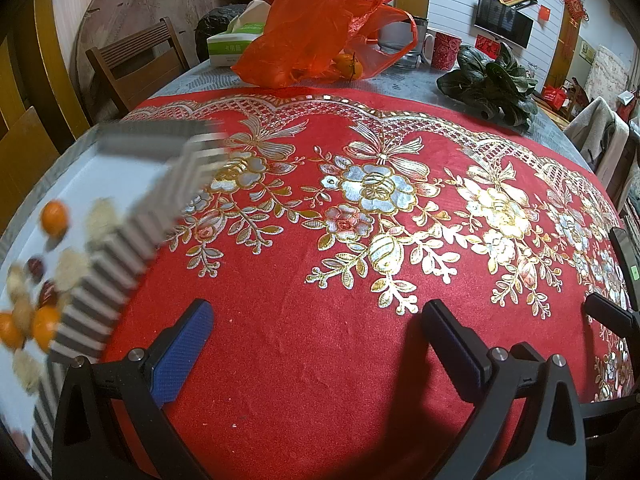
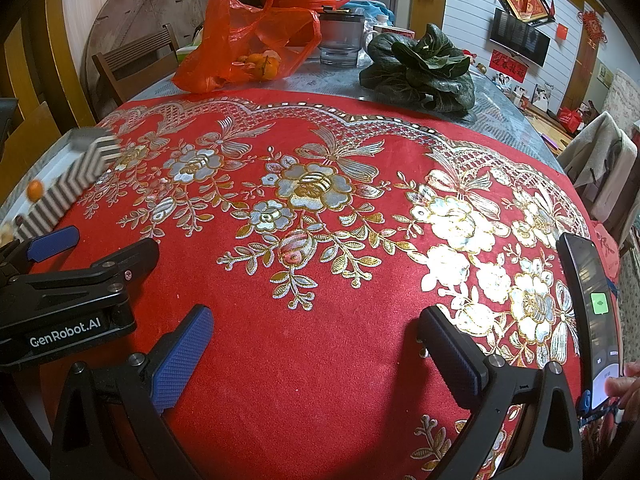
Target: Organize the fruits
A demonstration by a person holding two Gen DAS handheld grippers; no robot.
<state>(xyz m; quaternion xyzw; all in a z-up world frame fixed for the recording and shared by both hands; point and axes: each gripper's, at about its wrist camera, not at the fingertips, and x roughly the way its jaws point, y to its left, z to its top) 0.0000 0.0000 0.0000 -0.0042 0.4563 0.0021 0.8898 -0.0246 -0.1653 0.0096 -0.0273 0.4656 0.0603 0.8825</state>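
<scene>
Both the left gripper (image 1: 316, 336) and the right gripper (image 2: 316, 340) are held with fingers spread wide and empty above the red embroidered cloth (image 1: 320, 360) on the bench. The fruits (image 1: 44, 280), small oranges, dark red pieces and pale ones, are seen blurred in a white tray with a striped rim (image 1: 132, 240) at the bench's left edge. More oranges (image 2: 258, 66) are seen inside a red plastic bag (image 2: 248, 36) at the far side, beside leafy greens (image 2: 420, 68).

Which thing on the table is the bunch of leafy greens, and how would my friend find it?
Start at the big red cloth with gold flowers covering the table, then look past its far lacy edge to the bare grey strip. There, right of the crinkly orange-red plastic bag holding tangerines, lies the bunch of dark green crinkled leafy vegetable. It is the only green, leafy thing there.
</scene>
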